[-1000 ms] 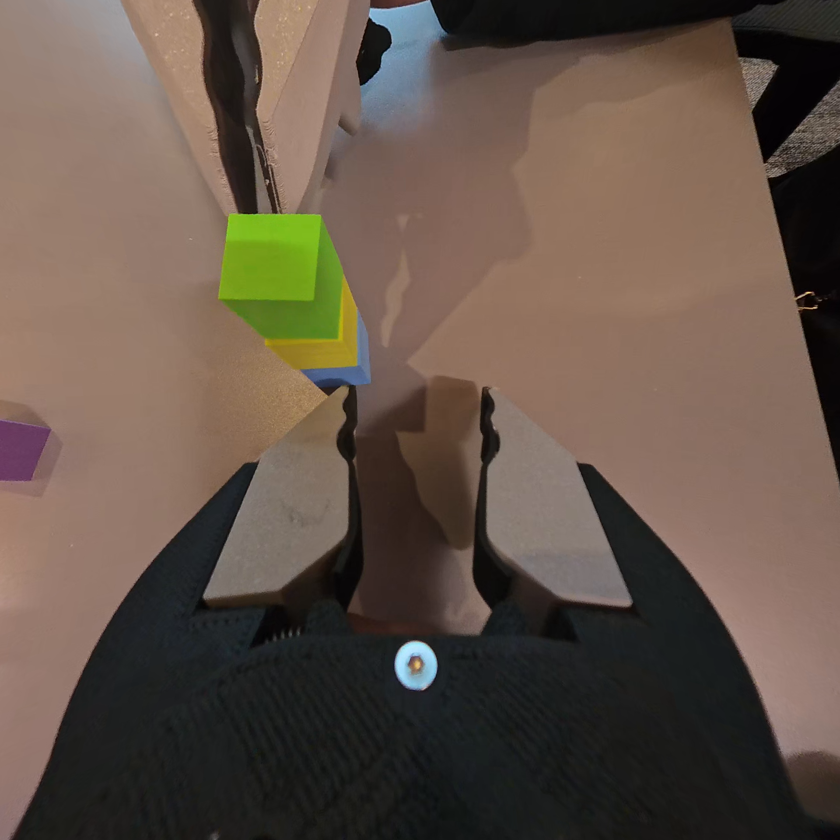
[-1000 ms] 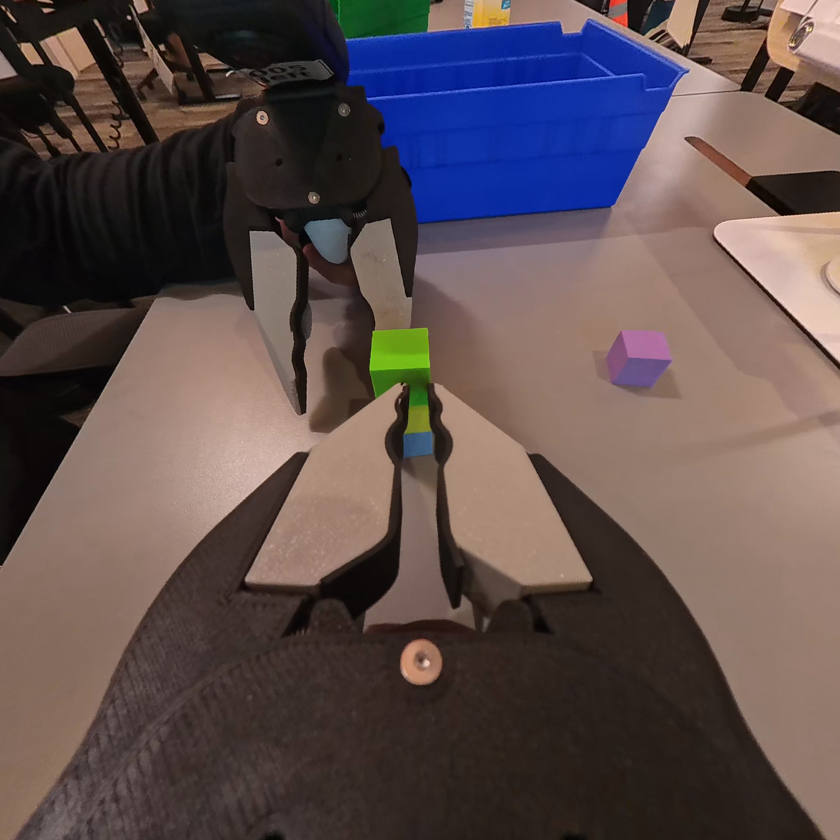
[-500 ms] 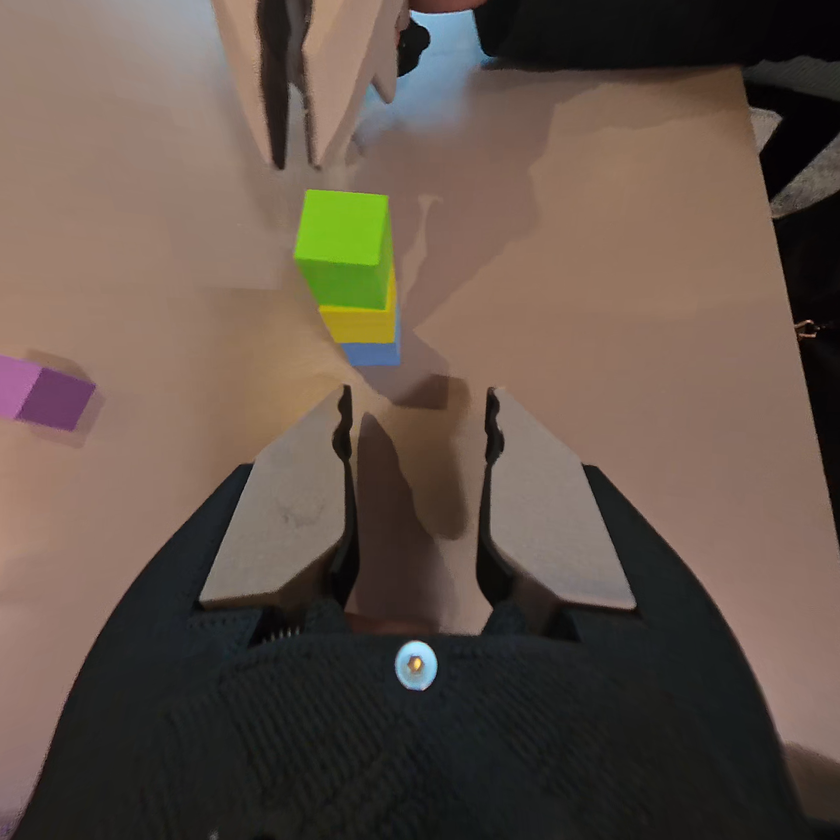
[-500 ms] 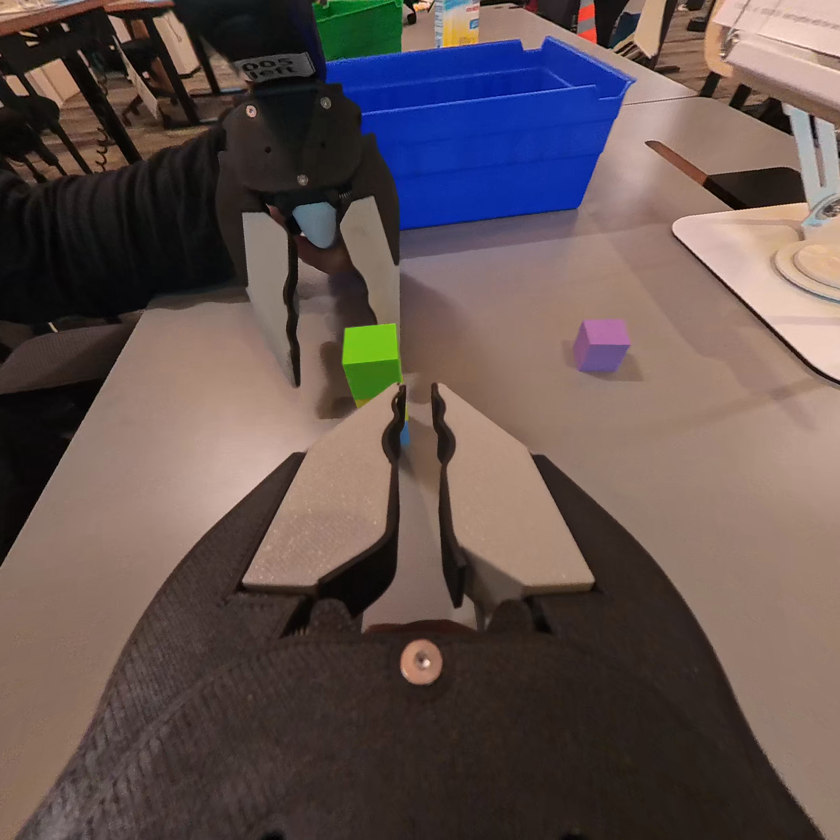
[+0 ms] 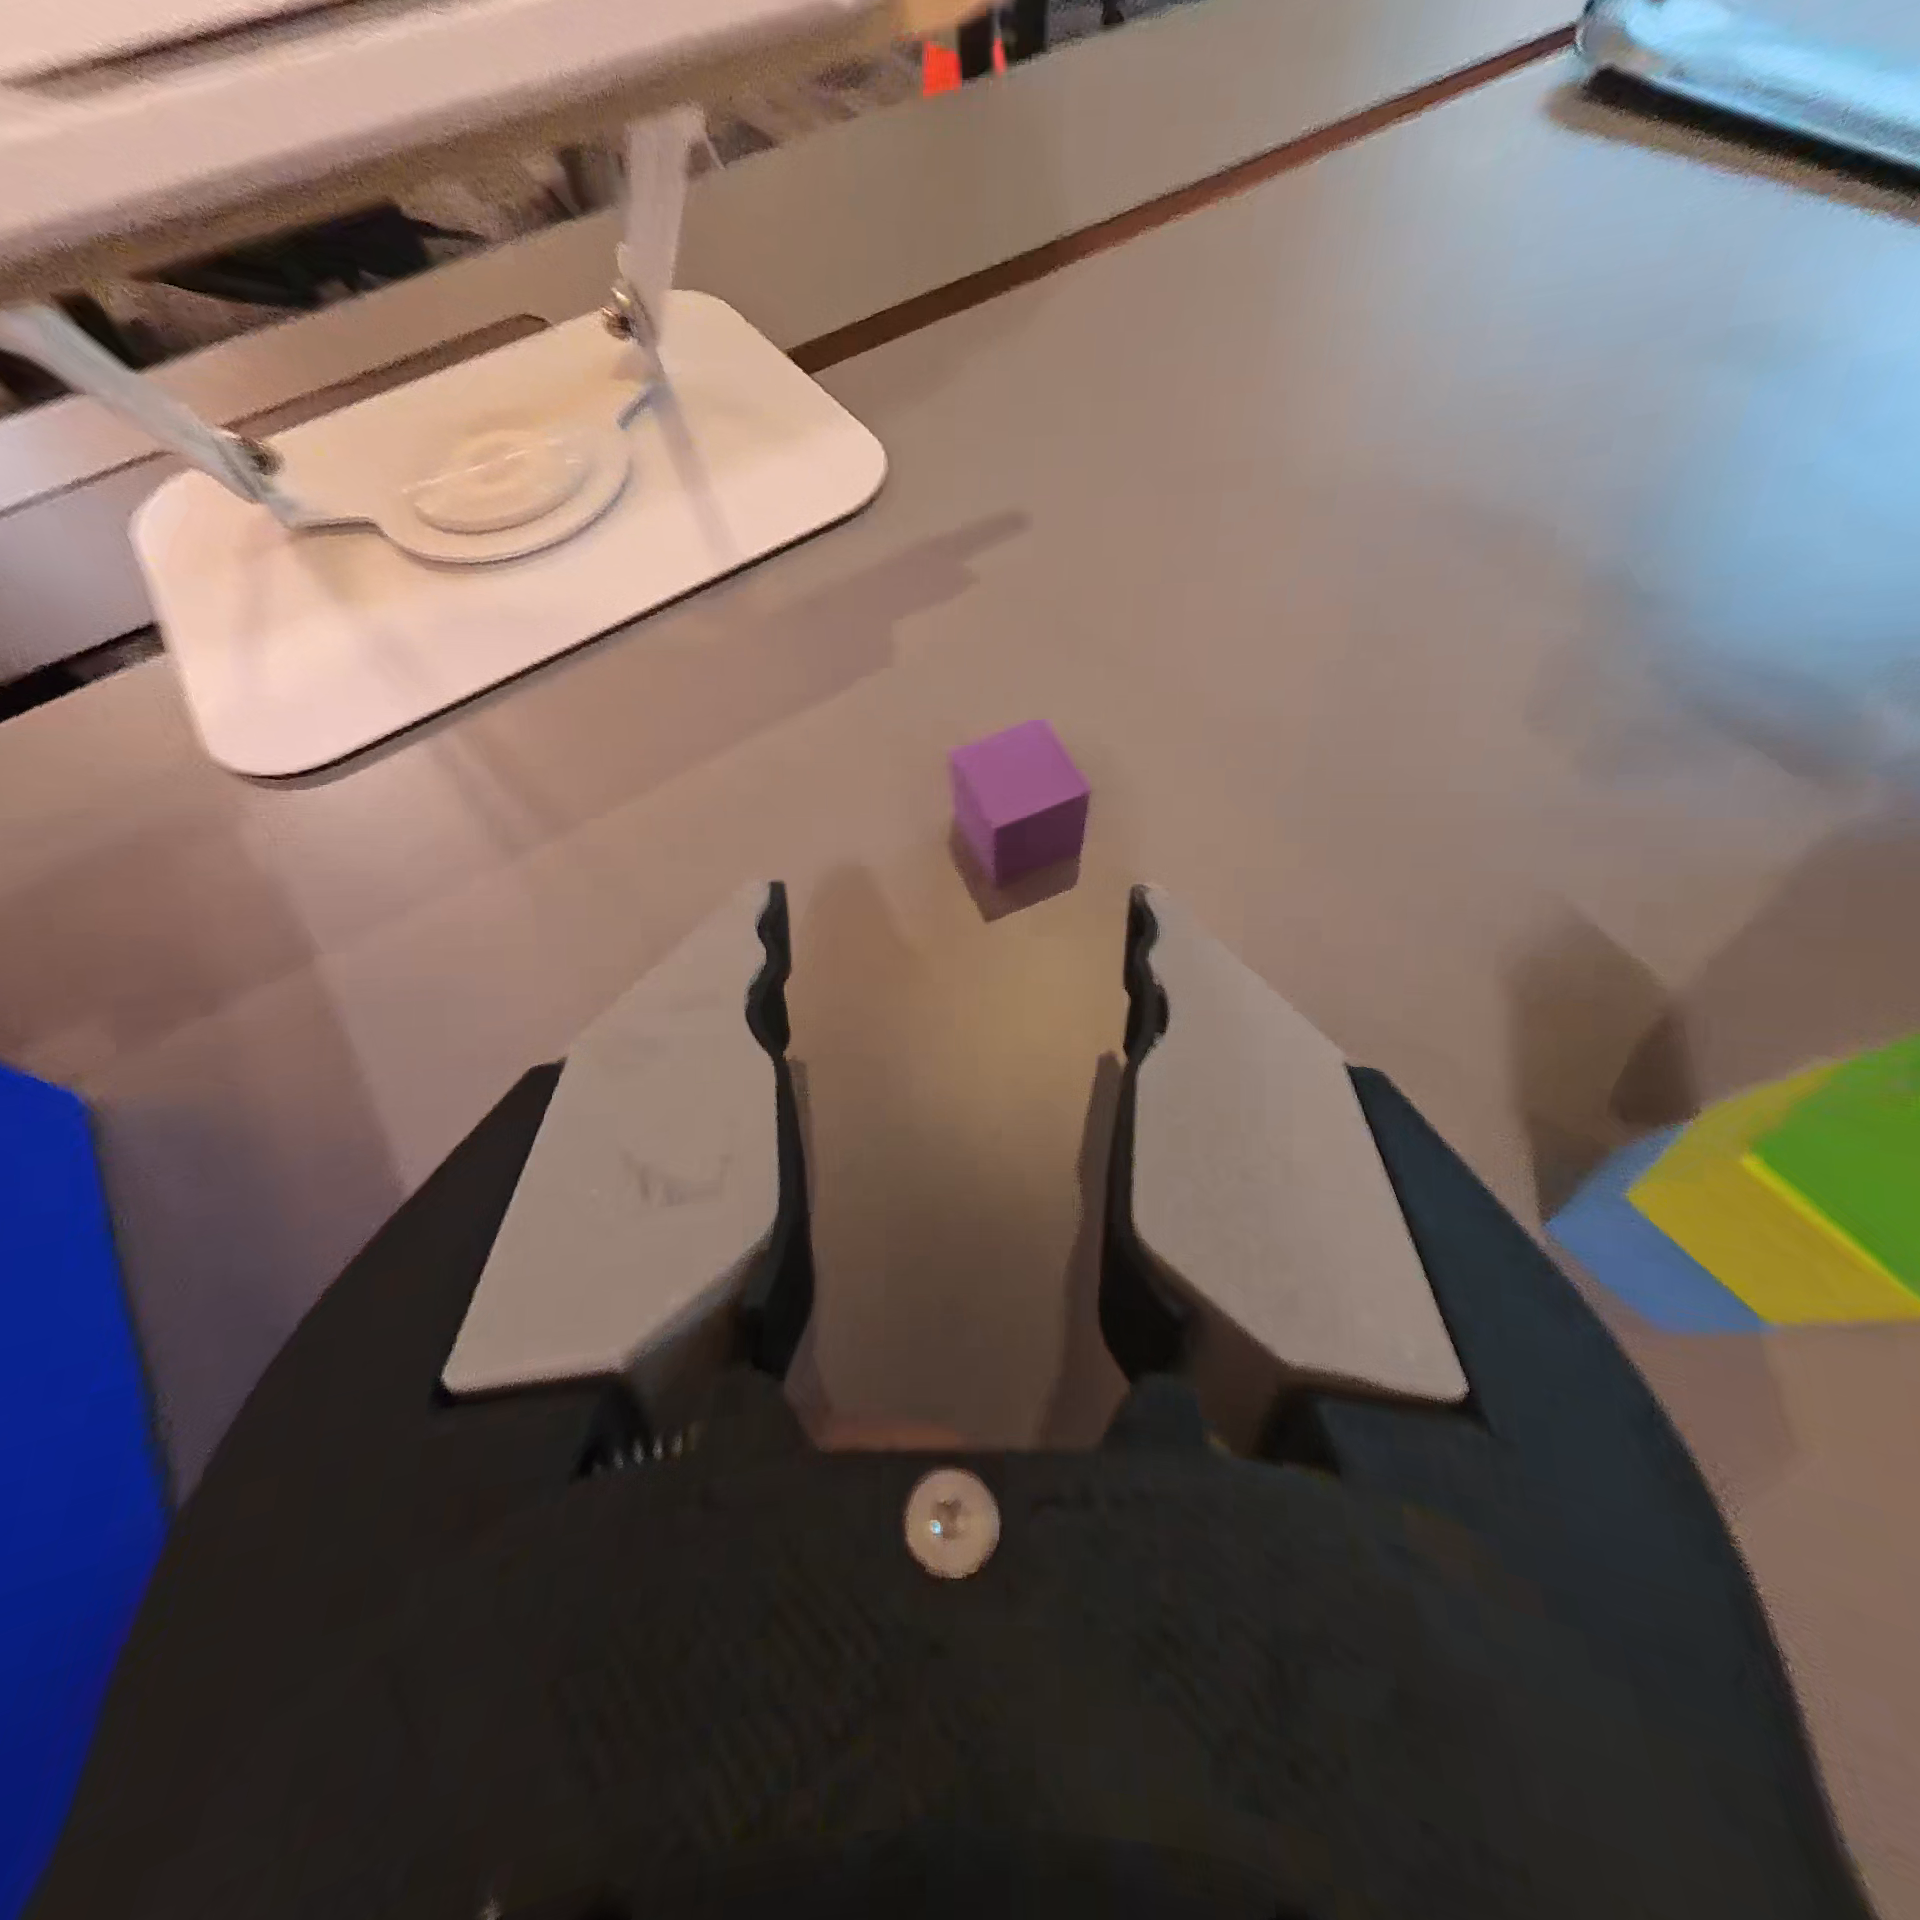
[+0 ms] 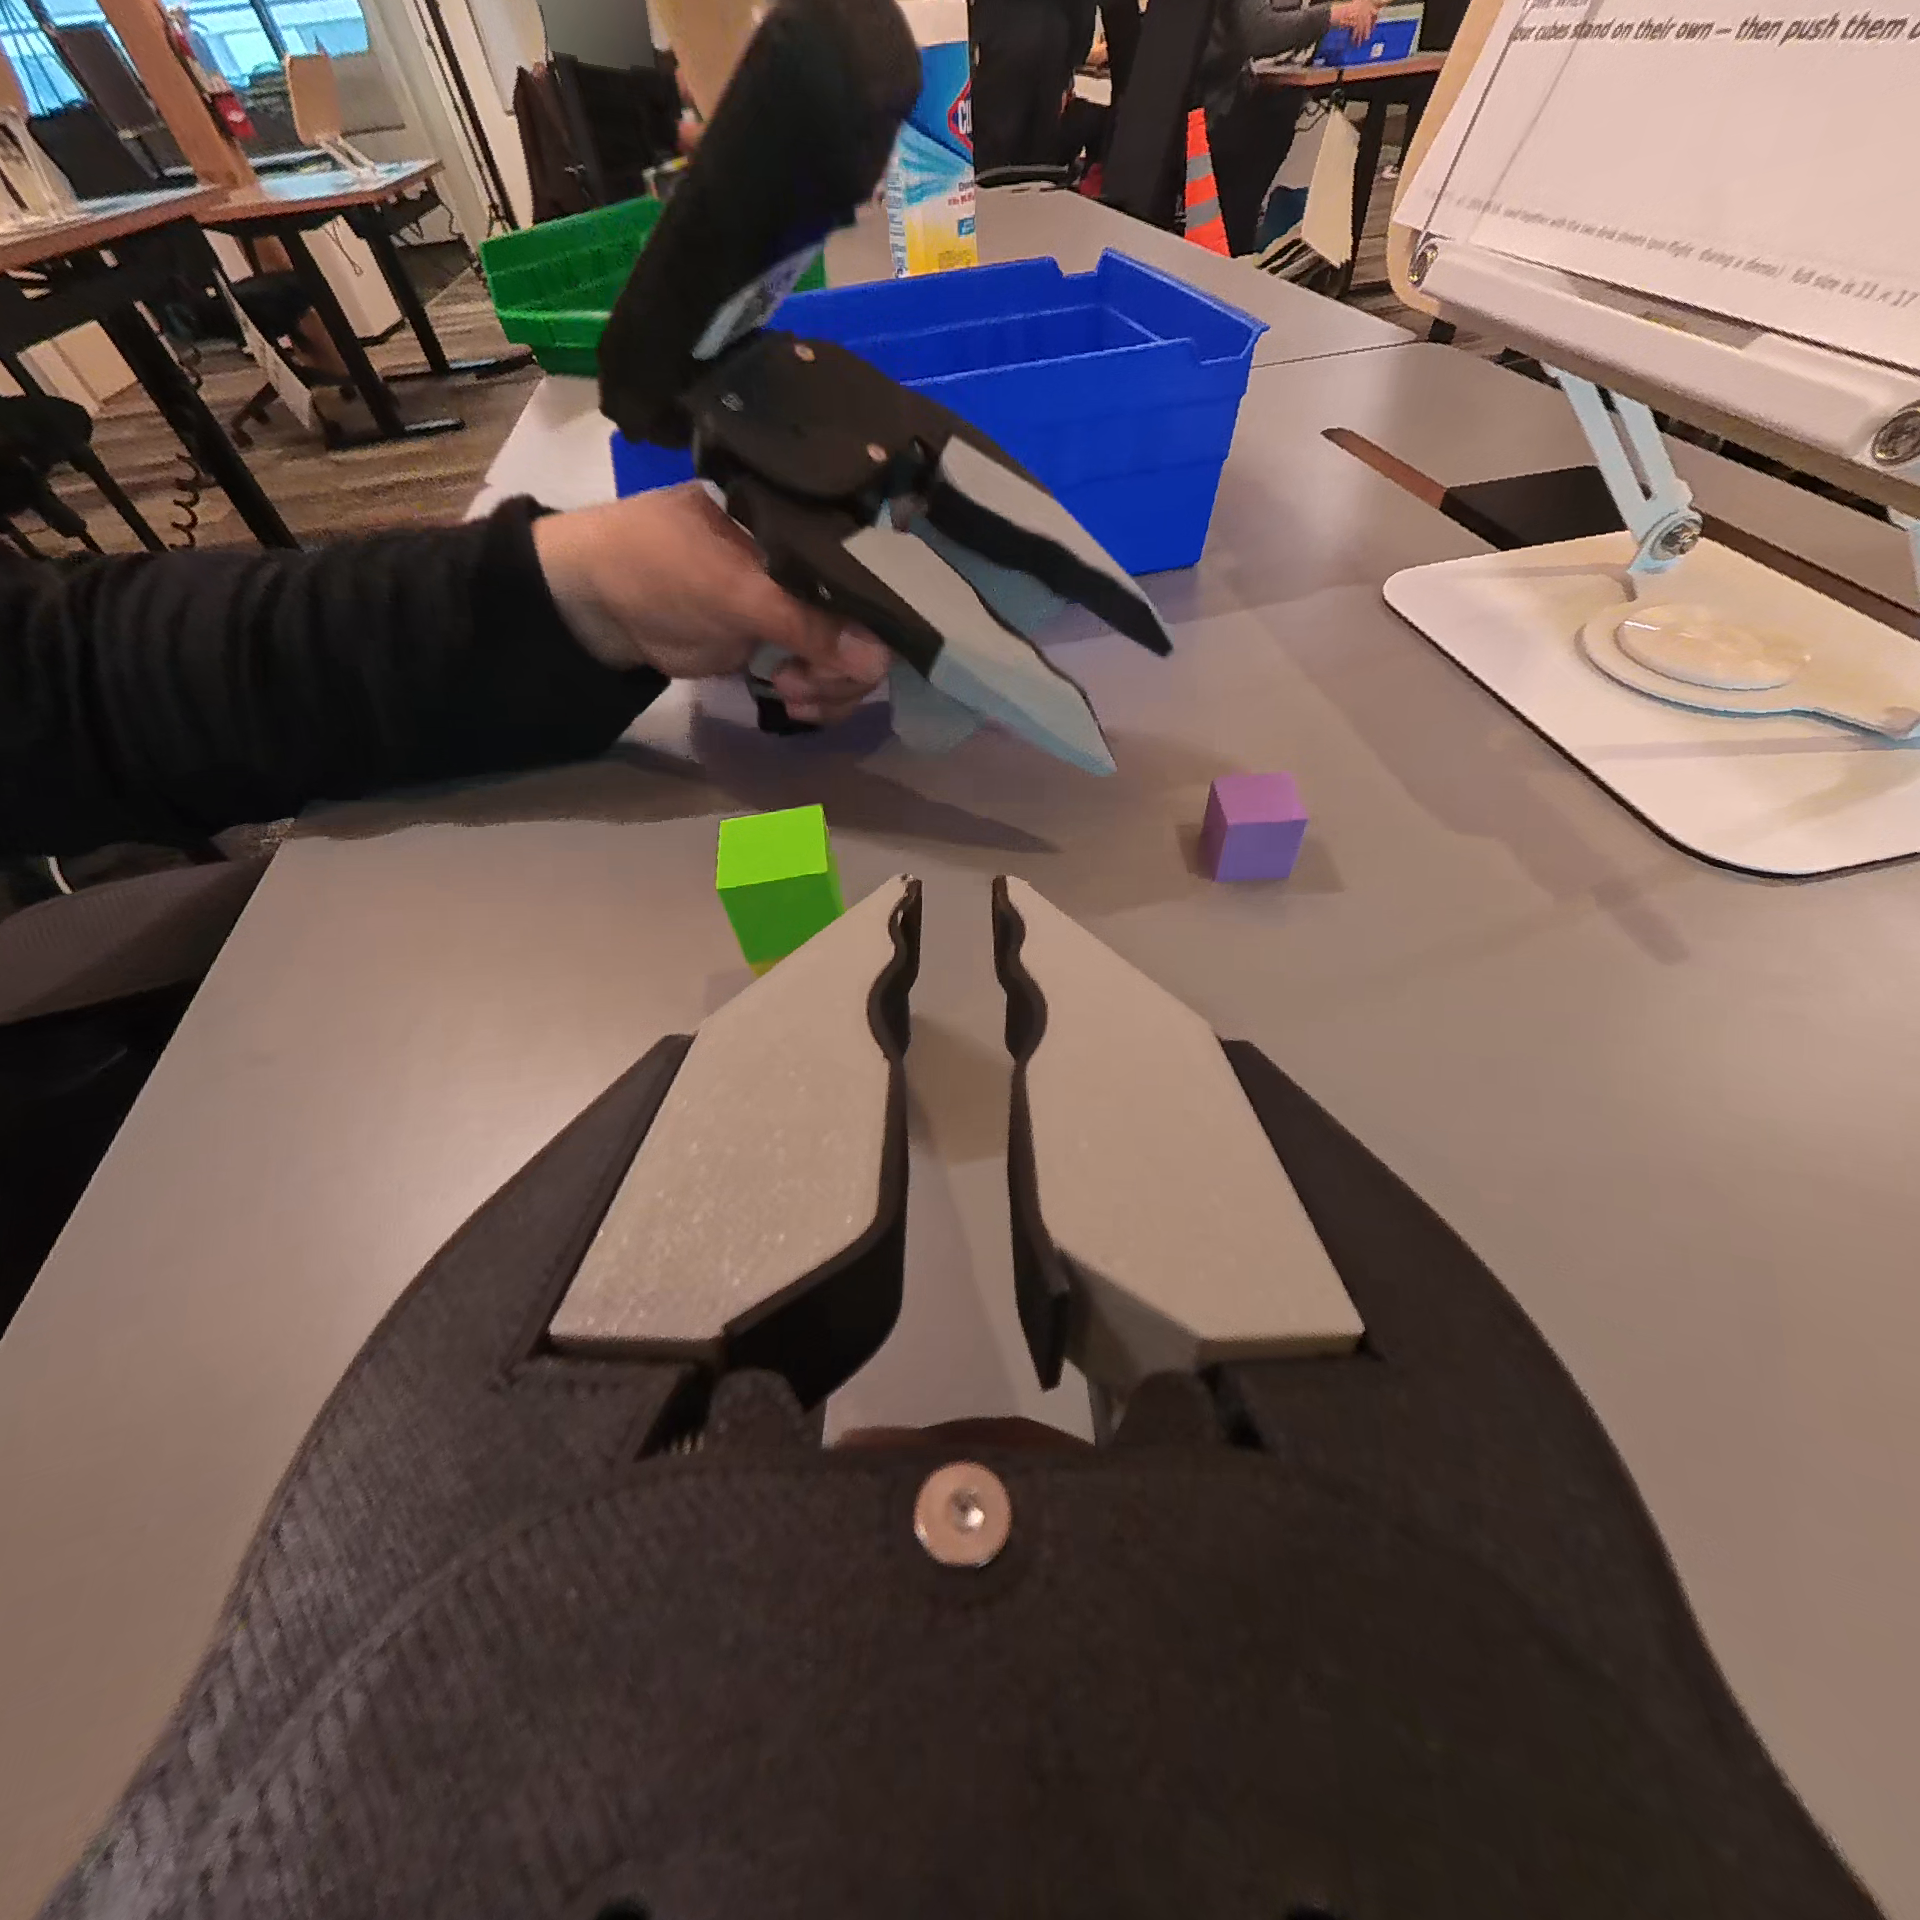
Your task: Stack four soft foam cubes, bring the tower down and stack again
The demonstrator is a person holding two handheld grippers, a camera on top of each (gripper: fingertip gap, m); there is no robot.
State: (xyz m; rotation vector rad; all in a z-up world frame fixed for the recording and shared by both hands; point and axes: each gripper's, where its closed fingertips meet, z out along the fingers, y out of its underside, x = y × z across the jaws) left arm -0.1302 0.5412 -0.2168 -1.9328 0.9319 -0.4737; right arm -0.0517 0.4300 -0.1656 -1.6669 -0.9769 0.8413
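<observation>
A three-cube stack stands on the grey table: green cube [image 6: 774, 883] on top, a yellow cube [image 5: 1745, 1236] under it, a blue cube [image 5: 1631, 1257] at the bottom. In the right wrist view my own fingers hide the lower cubes. A purple cube [image 5: 1018, 810] sits alone on the table, just beyond my left gripper [image 5: 954, 914], which is open, empty and pointed at it. The purple cube also shows in the right wrist view [image 6: 1252, 828], with the left gripper [image 6: 1127, 707] above and to its left. My right gripper [image 6: 956, 904] is nearly shut with a narrow gap, empty, right of the stack.
A white stand base [image 5: 499, 520] holding a tilted board sits behind the purple cube. A blue bin [image 6: 1039, 416] stands at the back, with a green bin [image 6: 561, 270] behind it. A person's hand and dark sleeve [image 6: 665, 582] hold the left gripper.
My left gripper has swung away from the stack and now points at the purple cube, still open. My right gripper has drawn back from the stack and shifted to its right.
</observation>
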